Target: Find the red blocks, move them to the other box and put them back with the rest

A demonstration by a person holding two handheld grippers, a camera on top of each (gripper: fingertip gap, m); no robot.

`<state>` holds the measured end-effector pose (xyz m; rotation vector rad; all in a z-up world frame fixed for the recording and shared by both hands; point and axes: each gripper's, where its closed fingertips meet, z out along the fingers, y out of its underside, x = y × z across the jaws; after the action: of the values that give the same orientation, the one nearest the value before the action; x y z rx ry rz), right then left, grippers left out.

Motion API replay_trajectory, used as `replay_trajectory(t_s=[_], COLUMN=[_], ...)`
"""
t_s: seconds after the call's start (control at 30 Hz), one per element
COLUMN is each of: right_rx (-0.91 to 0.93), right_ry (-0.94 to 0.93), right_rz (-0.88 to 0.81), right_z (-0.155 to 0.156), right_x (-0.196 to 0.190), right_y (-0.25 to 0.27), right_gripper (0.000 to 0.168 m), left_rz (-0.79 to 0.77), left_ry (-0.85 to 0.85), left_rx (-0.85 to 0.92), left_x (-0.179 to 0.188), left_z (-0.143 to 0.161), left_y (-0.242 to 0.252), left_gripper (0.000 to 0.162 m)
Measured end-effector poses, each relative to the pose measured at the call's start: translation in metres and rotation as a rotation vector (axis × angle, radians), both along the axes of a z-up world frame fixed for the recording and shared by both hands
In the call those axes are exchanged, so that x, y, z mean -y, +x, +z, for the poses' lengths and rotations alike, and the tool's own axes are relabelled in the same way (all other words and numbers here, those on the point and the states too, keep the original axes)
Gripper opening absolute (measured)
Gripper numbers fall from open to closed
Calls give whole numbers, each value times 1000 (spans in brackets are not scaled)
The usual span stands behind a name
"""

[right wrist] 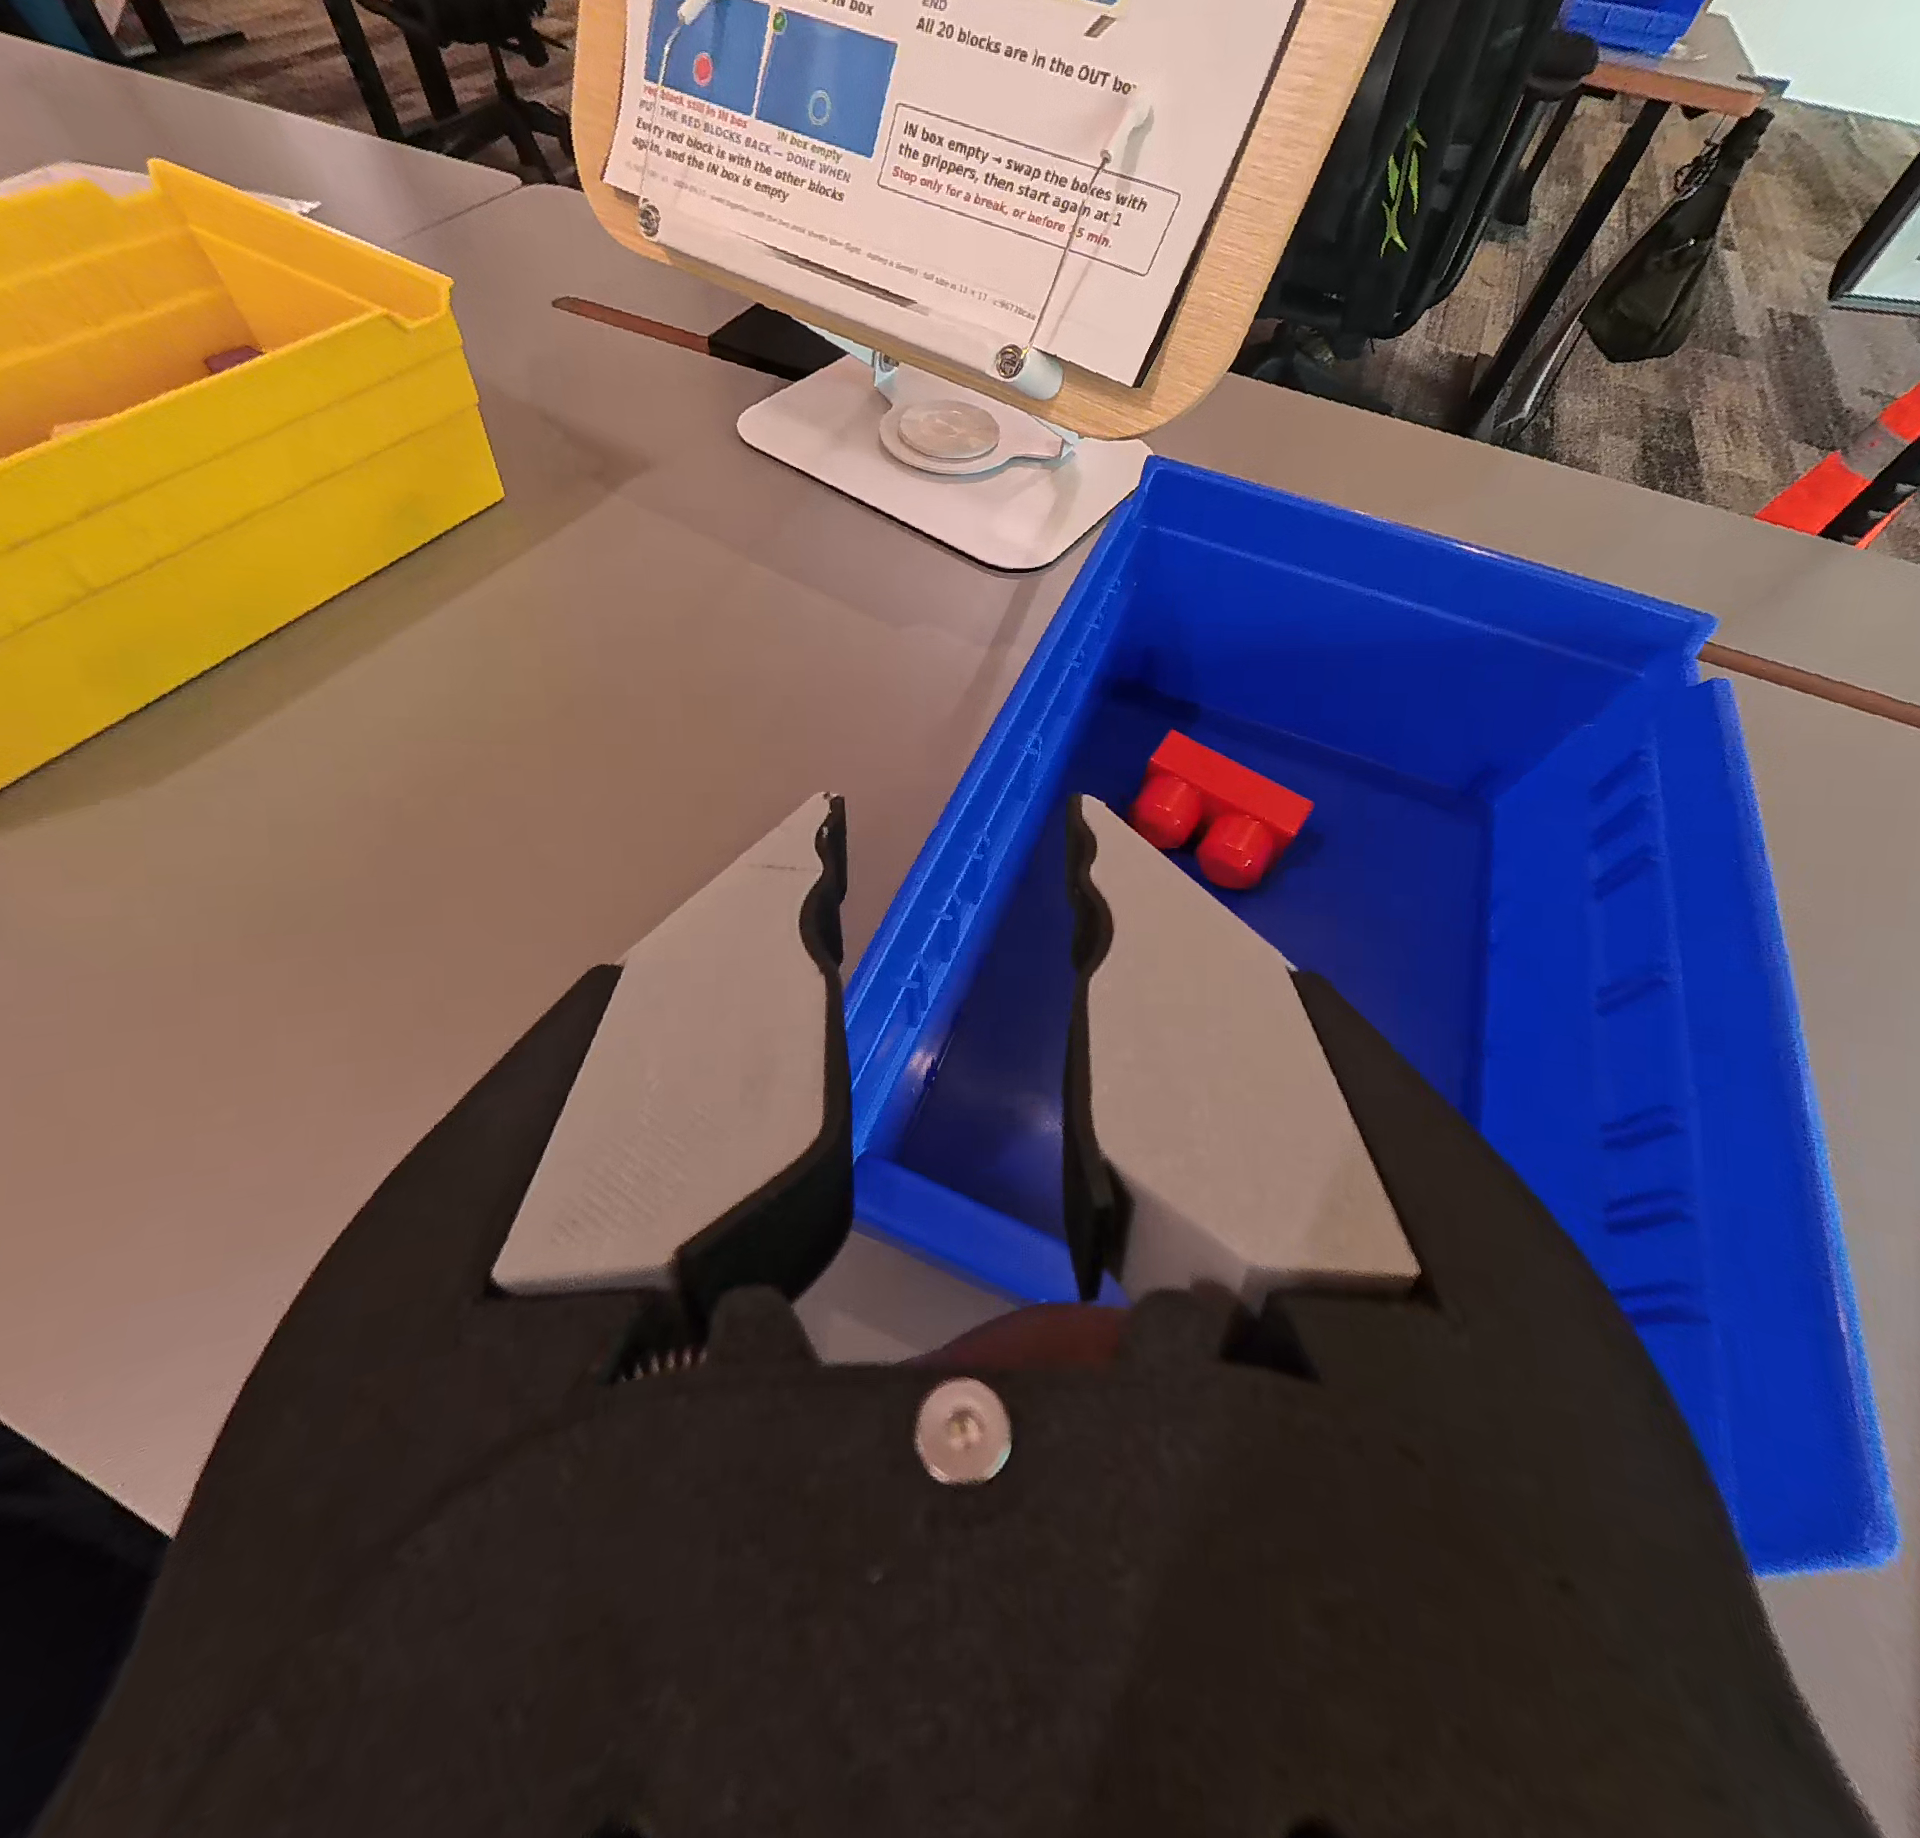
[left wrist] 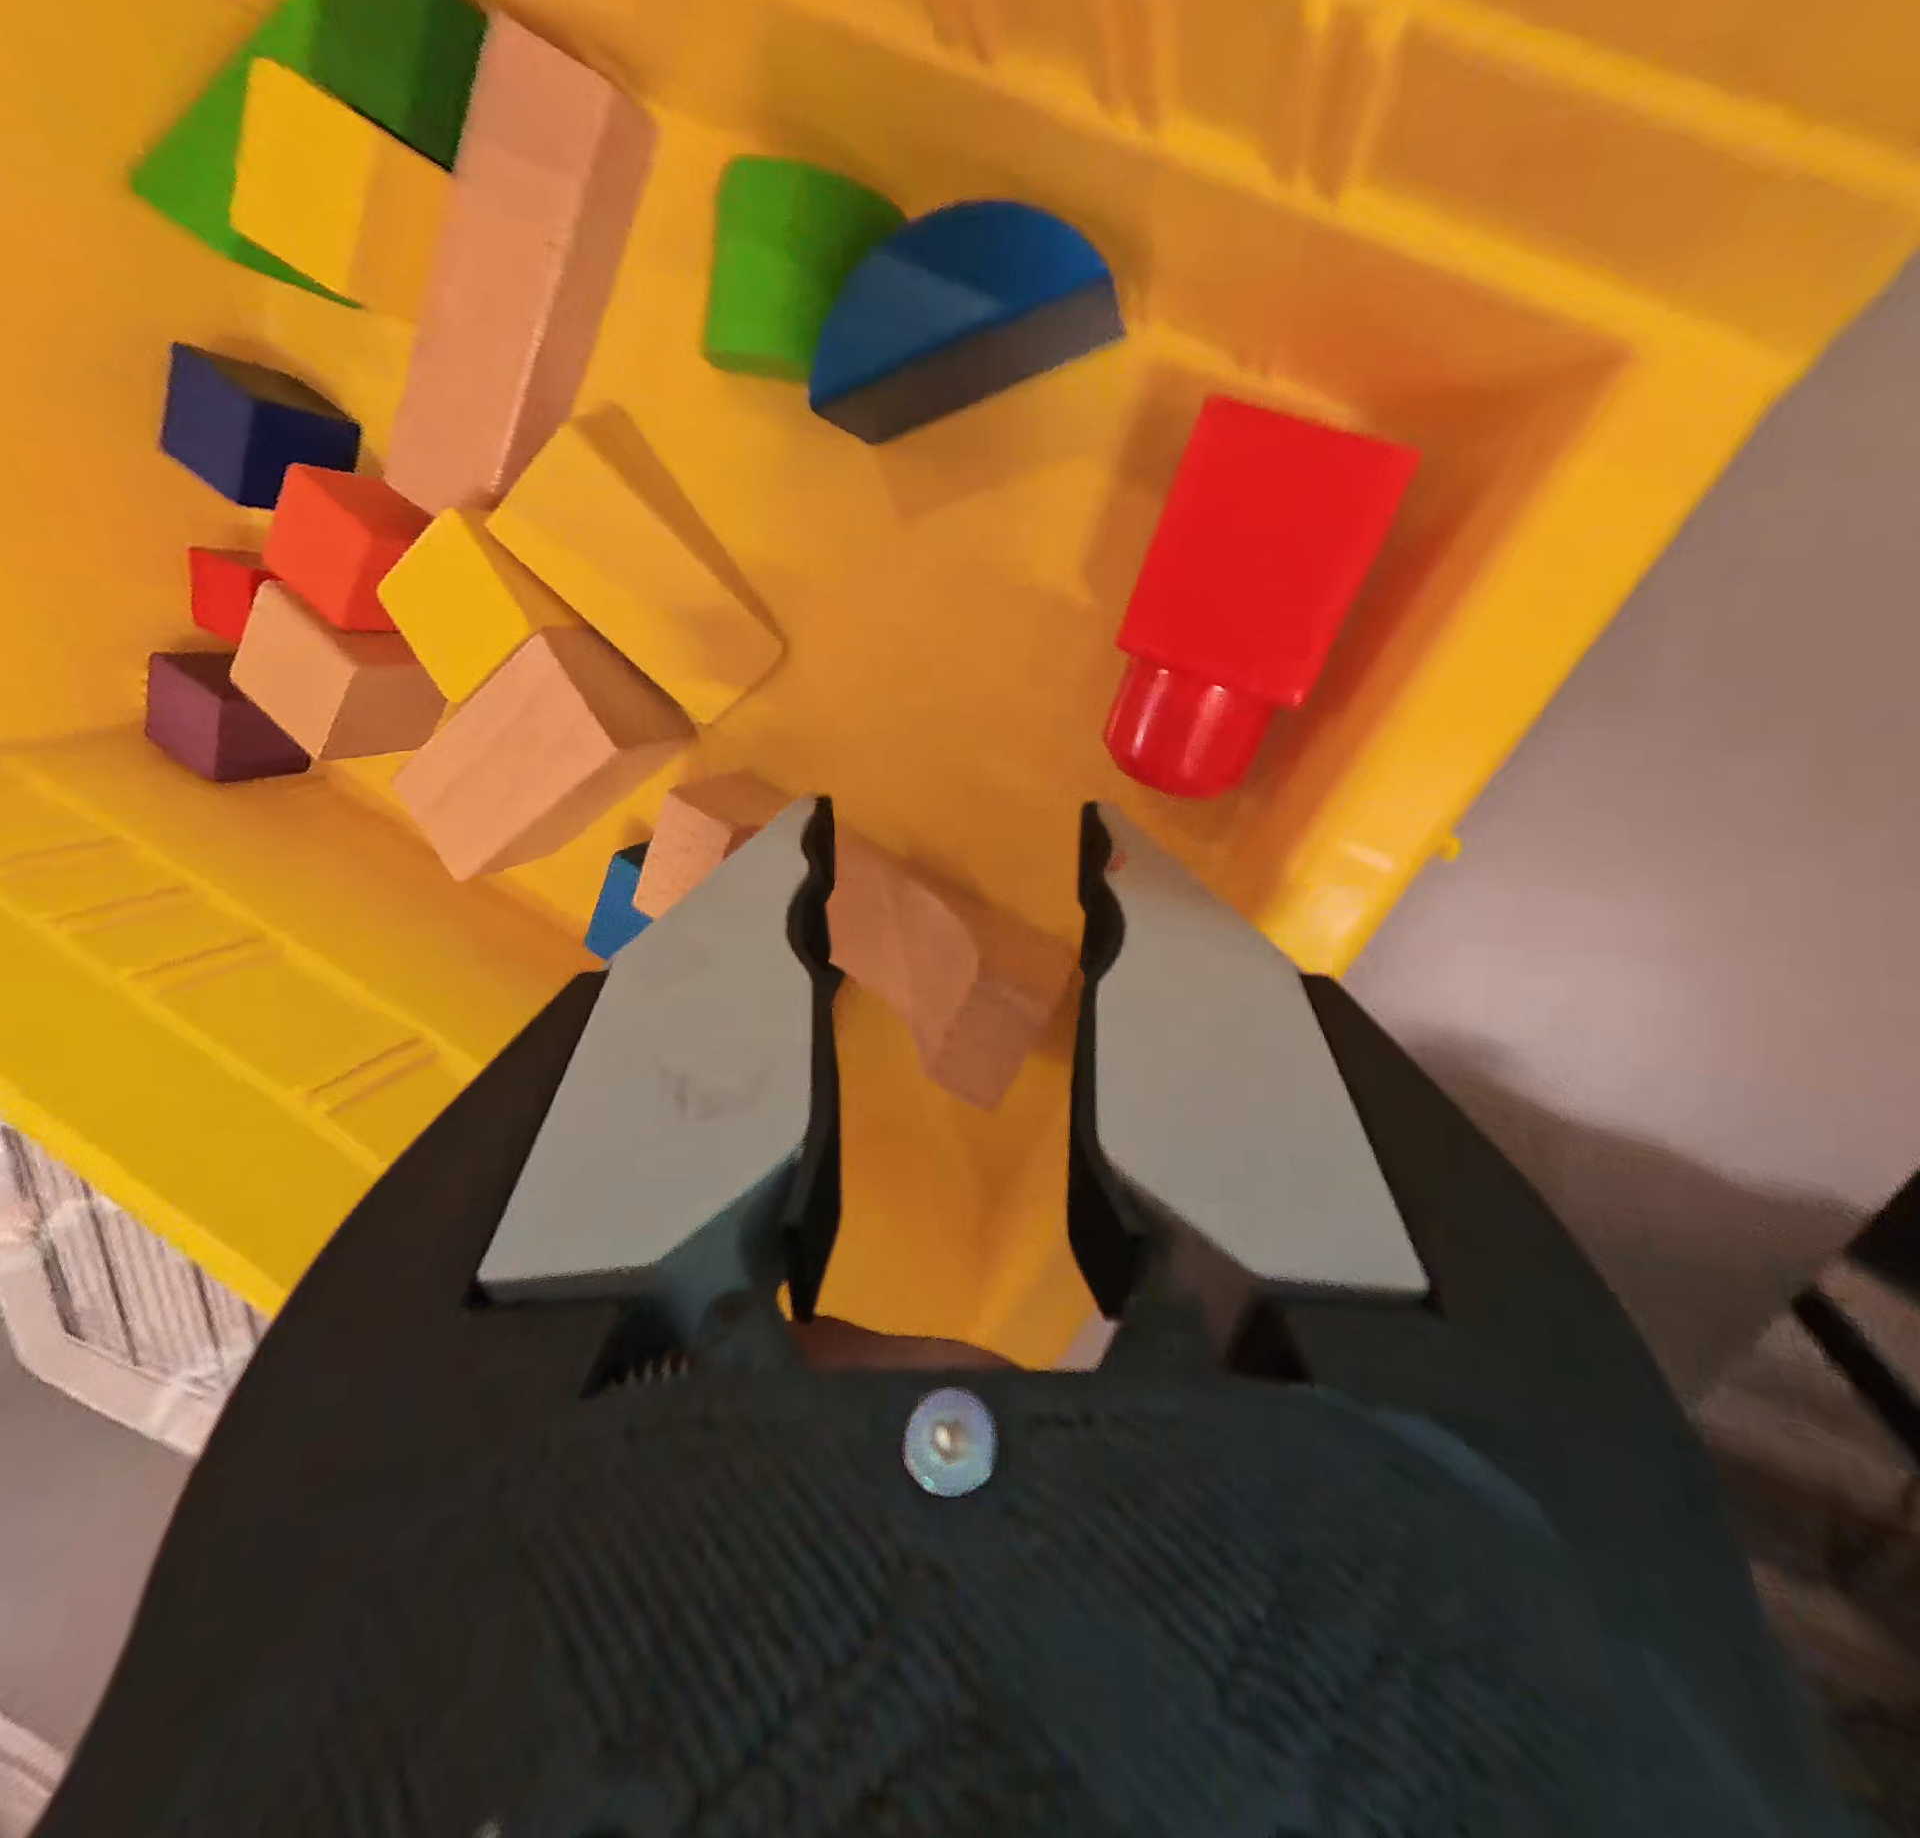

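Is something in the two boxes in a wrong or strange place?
Nothing looks spilled or broken. One red block lies alone on its side in the blue box. In the yellow box, a red studded block lies apart from the pile, in a corner.

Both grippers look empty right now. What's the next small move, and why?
Probably ease the open right gripper forward and down into the blue box to straddle the red studded block, the only thing lying there. The left gripper, also open and empty, hangs over the yellow box, where a red studded block already lies among the mixed blocks.
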<state>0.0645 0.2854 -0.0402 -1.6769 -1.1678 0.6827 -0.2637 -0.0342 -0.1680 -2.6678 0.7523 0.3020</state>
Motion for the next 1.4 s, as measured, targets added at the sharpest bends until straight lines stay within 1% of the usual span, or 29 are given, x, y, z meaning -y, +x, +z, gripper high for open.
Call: replay_trajectory(t_s=[0.07, 0.17, 0.33, 0.43, 0.47, 0.5, 0.53, 0.63, 0.7, 0.77, 0.83, 0.9, 0.97, 1.03, 1.07, 1.13, 1.23, 1.3, 1.37, 1.4], right_rx=[-3, 0, -4, -18, -21, -24, -26, -30, -22, -10, -7, -8, -5, -5, -4, 0, 7, 3, -5, -6], right_ry=[1, -2, 4, -8, -14, -18, -19, -12, -8, -2, -3, -6, -6, -6, -6, -1, 12, 16, 11, 7], right_rz=[-1, -1, -2, -9, -9, -10, -9, -2, 5, 7, 10, 11, 11, 12, 14, 17, 20, 20, 18, 18], right_z=[1, -1, 1, 2, 2, 2, 2, 4, 3, 1, 0, 0, -1, -1, -1, -1, 0, 1, 2, 2], right_x=[0, 0, -1, -4, -5, -5, -5, -2, 0, 1, 2, 2, 1, 2, 3, 5, 7, 7, 5, 5], right_y=[0, -1, 1, 4, 5, 5, 5, 4, 3, 2, 1, 0, -1, -1, -2, -3, -3, -2, -1, -1], right_gripper=[40, 40, 40, 39, 39, 39, 39, 39, 39, 39, 39, 39, 39, 39, 39, 38, 39, 39, 38, 39], left_rz=[-49, -101, -126, -117, -120, -126, -119, -66, -51, -44, -51, -104, -168, -202, -213, -235, -225, -216, -215, -208], left_ry=[-35, -42, -76, -102, -109, -123, -115, -23, -19, 27, 52, 49, 30, -21, -47, -102, -146, -154, -144, -132], left_rx=[-12, -3, 118, 132, 124, 115, 93, 1, 12, -6, 31, 44, 8, -28, -51, -73, -85, -55, 28, 52], left_x=[0, -5, -3, -3, -4, -4, -7, -26, -29, -35, -35, -30, -25, -19, -18, -13, -10, -9, -9, -12], left_z=[-1, -4, -4, -6, -8, -10, -11, -11, -13, -8, 0, 6, 7, 5, 4, 0, -1, 1, 3, 4], left_y=[3, 8, 24, 25, 25, 25, 23, 9, 8, 4, 8, 14, 18, 22, 22, 25, 24, 26, 37, 40], left_gripper=[45, 48, 37, 36, 35, 30, 31, 28, 22, 32, 29, 30, 35, 34, 33, 42, 44, 44, 37, 39])
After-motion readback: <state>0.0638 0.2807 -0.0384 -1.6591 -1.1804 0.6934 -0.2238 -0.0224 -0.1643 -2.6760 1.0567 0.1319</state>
